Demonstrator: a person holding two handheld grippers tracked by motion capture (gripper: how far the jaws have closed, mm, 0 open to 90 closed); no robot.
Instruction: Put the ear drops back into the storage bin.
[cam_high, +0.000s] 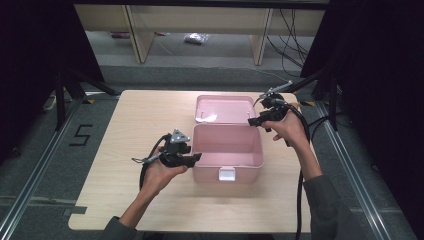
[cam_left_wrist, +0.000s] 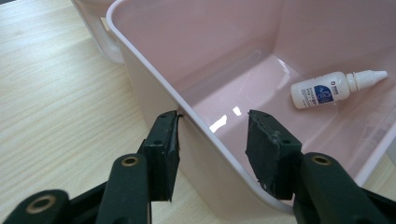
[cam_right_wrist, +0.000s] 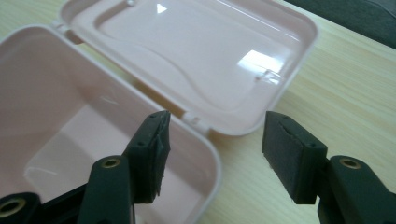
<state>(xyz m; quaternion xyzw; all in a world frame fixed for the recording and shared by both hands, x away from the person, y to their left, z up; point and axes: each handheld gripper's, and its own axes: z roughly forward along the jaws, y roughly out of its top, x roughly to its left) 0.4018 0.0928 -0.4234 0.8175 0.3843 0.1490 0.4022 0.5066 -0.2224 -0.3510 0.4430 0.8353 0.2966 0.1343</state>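
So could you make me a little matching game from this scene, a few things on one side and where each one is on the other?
Things:
1. bottle
2. lid
3. left gripper
4. right gripper

Places or states:
A. lying open flat on the table behind the box
B. open, astride the box's side wall
C. lying on its side on the box floor
D. open, above the box's corner near the hinge

Pairs: 1-C, 2-A, 3-B, 4-D
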